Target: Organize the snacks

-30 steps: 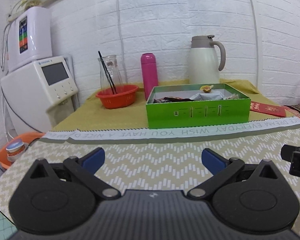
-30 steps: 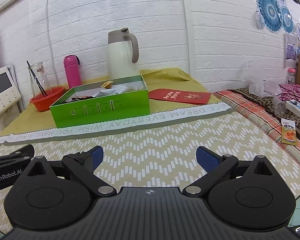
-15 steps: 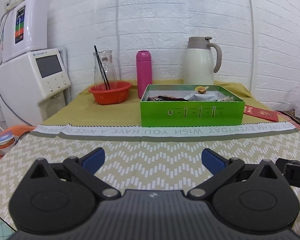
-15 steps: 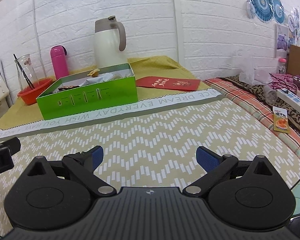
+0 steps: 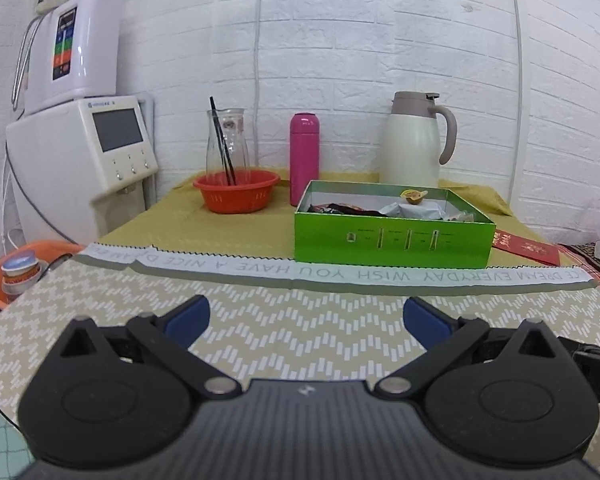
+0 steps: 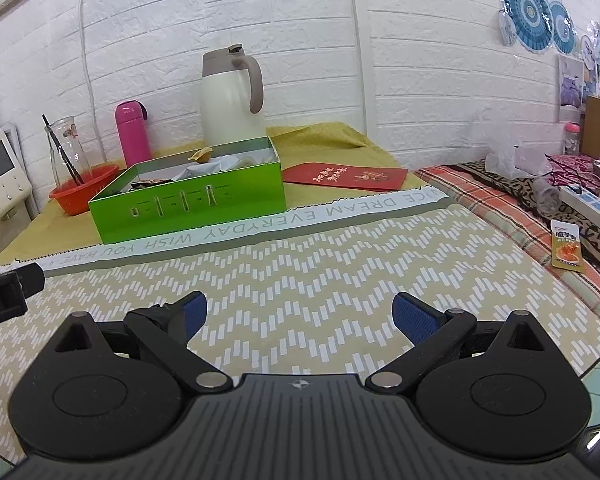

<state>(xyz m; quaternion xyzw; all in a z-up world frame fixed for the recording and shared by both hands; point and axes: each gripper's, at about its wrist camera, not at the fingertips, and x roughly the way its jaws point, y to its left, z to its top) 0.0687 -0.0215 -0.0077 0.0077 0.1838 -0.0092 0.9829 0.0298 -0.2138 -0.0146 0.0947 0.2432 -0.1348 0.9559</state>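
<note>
A green open box (image 5: 392, 238) holding several snack packets stands on the yellow cloth at the back of the table; it also shows in the right wrist view (image 6: 188, 204). An orange snack sachet (image 6: 566, 250) lies on the plaid cloth at the far right. My left gripper (image 5: 306, 318) is open and empty above the patterned mat (image 5: 300, 320), well short of the box. My right gripper (image 6: 300, 314) is open and empty above the same mat (image 6: 320, 264).
Behind the box stand a white thermos jug (image 5: 414, 142), a pink bottle (image 5: 304, 158), a glass carafe (image 5: 226, 140) and a red basket (image 5: 236, 190). A water dispenser (image 5: 84, 152) is at left. A red envelope (image 6: 344, 176) lies right of the box. Clutter and a power strip (image 6: 588, 204) sit far right.
Both grippers have drifted slightly, the views shifting a little toward the box. Both stay open and empty. Nothing on the table has moved.
</note>
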